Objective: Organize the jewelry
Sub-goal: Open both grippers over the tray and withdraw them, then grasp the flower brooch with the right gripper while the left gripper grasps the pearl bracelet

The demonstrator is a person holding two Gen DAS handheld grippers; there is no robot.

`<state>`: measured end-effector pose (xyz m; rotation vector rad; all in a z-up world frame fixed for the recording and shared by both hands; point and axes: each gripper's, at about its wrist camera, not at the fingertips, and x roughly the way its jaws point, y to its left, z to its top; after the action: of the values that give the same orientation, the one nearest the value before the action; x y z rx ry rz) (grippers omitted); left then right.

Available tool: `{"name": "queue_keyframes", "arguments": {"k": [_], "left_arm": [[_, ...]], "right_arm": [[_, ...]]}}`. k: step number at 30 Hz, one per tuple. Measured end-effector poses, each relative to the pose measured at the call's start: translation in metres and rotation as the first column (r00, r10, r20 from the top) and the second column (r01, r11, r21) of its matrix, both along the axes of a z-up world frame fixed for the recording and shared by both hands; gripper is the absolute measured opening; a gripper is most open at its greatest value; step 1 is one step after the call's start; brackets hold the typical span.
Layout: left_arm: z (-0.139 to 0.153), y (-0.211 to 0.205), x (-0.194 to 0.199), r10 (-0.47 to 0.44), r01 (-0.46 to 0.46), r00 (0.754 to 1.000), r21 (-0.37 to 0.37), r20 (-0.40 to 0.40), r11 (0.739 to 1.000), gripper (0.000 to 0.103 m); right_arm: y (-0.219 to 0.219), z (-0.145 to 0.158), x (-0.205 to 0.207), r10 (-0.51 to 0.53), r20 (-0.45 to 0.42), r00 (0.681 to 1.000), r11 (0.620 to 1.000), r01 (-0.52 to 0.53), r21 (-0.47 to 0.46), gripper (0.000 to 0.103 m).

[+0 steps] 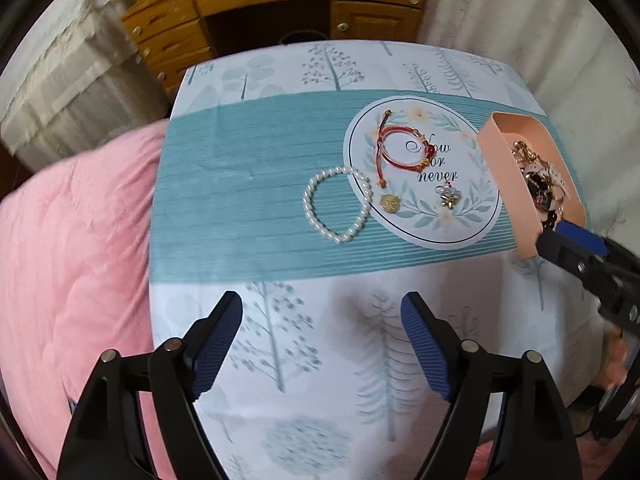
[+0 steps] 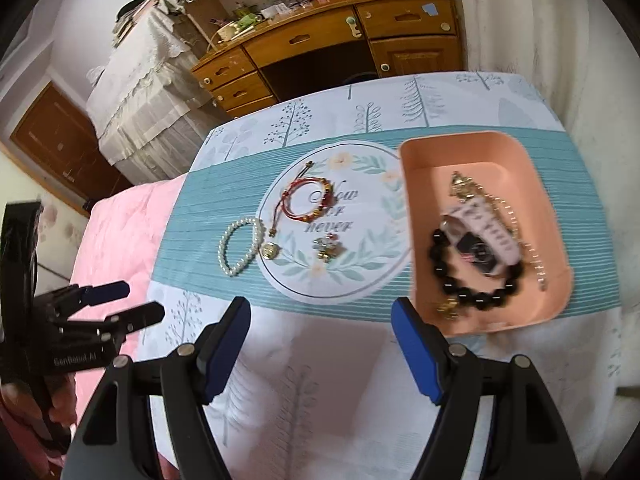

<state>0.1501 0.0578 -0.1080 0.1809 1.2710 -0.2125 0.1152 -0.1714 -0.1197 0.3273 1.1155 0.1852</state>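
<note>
Both claws hang empty at the near edge of the desk — four pieces wait to be sorted.

The left claw [image 1: 322,344] and the right claw [image 2: 320,344] each have their jaws spread wide with nothing between them, poised, it seems, for the next pick. Beyond them on the patterned tablecloth [image 1: 280,360] the pearl bracelet [image 1: 335,204] lies half on the round printed mat [image 1: 472,236], just beside the gold pendant [image 1: 389,202] and near the small charm [image 1: 448,195]; the red cord bracelet [image 1: 400,148] sits farther back. The pink tray [image 2: 552,300] on the right holds a black bead bracelet [image 2: 472,292], a watch [image 2: 480,236] and a gold chain [image 2: 464,188] — likely the collecting spot. A wooden dresser [image 2: 320,52] stands behind.
</note>
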Motion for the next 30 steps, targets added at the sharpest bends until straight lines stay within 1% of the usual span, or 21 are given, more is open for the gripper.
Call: {"name": "queue_keyframes", "arguments": {"k": [3,5,7,9,10,12,13,15,16,18,19,21,22,23,24,25,26,27,28,29,30], "left_arm": [[-0.005,0.005,0.004,-0.073,0.073,0.997,-0.003,0.027,0.997,0.082],[-0.01,0.007,0.007,-0.132,0.132,0.99,-0.003,0.054,0.991,0.082],[-0.014,0.006,0.009,-0.193,0.194,0.977,0.003,0.089,0.981,0.082],[-0.019,0.003,0.009,-0.256,0.256,0.957,0.022,0.133,0.967,0.082],[-0.023,0.001,0.009,-0.29,0.288,0.943,0.039,0.16,0.957,0.082],[-0.03,-0.005,0.01,-0.352,0.341,0.914,0.087,0.202,0.936,0.082],[-0.035,-0.009,0.009,-0.392,0.373,0.892,0.126,0.225,0.919,0.082],[-0.044,-0.015,0.009,-0.445,0.414,0.859,0.166,0.255,0.895,0.082],[-0.051,-0.018,0.01,-0.47,0.438,0.843,0.172,0.263,0.882,0.082],[-0.061,-0.023,0.013,-0.5,0.474,0.826,0.16,0.26,0.866,0.081],[-0.064,-0.025,0.014,-0.511,0.489,0.821,0.15,0.255,0.859,0.079],[-0.072,-0.029,0.017,-0.531,0.516,0.81,0.129,0.25,0.847,0.07],[-0.075,-0.031,0.018,-0.539,0.526,0.806,0.121,0.246,0.842,0.069],[-0.078,-0.032,0.02,-0.546,0.534,0.802,0.117,0.241,0.837,0.065],[-0.081,-0.033,0.021,-0.554,0.543,0.798,0.116,0.236,0.832,0.058],[-0.085,-0.035,0.022,-0.562,0.551,0.794,0.116,0.232,0.826,0.054],[-0.088,-0.035,0.022,-0.567,0.555,0.792,0.117,0.226,0.823,0.047],[-0.092,-0.036,0.024,-0.574,0.562,0.79,0.119,0.215,0.818,0.038],[-0.093,-0.035,0.025,-0.577,0.568,0.788,0.111,0.215,0.816,0.037],[-0.092,-0.034,0.025,-0.578,0.573,0.784,0.096,0.227,0.814,0.034],[-0.093,-0.034,0.025,-0.58,0.575,0.783,0.097,0.224,0.813,0.033]], "right_arm": [[0.016,-0.006,0.008,-0.024,-0.004,1.0,0.999,0.024,-0.033,0.073],[0.025,-0.01,0.013,-0.039,-0.008,0.999,0.997,0.038,-0.07,0.073],[0.033,-0.015,0.019,-0.047,-0.006,0.999,0.994,0.046,-0.101,0.073],[0.037,-0.02,0.024,-0.056,0.009,0.998,0.991,0.056,-0.122,0.073],[0.039,-0.021,0.026,-0.059,0.017,0.998,0.989,0.061,-0.132,0.073],[0.046,-0.028,0.032,-0.069,0.038,0.997,0.982,0.075,-0.175,0.067],[0.048,-0.03,0.034,-0.071,0.043,0.997,0.978,0.078,-0.191,0.061],[0.053,-0.038,0.038,-0.079,0.055,0.995,0.969,0.089,-0.229,0.056],[0.055,-0.042,0.039,-0.082,0.067,0.994,0.964,0.096,-0.249,0.053],[0.06,-0.051,0.042,-0.078,0.088,0.993,0.953,0.1,-0.285,0.047],[0.062,-0.055,0.043,-0.075,0.09,0.993,0.946,0.1,-0.309,0.045],[0.067,-0.062,0.048,-0.062,0.095,0.993,0.93,0.093,-0.356,0.042],[0.069,-0.065,0.049,-0.056,0.099,0.993,0.926,0.089,-0.367,0.04],[0.07,-0.066,0.05,-0.052,0.101,0.994,0.924,0.086,-0.373,0.039],[0.072,-0.068,0.052,-0.045,0.101,0.994,0.922,0.08,-0.378,0.039],[0.074,-0.07,0.054,-0.037,0.097,0.995,0.921,0.072,-0.384,0.039],[0.075,-0.071,0.055,-0.033,0.095,0.995,0.919,0.067,-0.389,0.036],[0.076,-0.071,0.055,-0.031,0.096,0.995,0.917,0.067,-0.394,0.035],[0.077,-0.073,0.056,-0.031,0.092,0.995,0.916,0.065,-0.395,0.035],[0.077,-0.075,0.056,-0.032,0.081,0.996,0.916,0.062,-0.396,0.031],[0.078,-0.077,0.057,-0.031,0.071,0.997,0.915,0.057,-0.4,0.028]]}}
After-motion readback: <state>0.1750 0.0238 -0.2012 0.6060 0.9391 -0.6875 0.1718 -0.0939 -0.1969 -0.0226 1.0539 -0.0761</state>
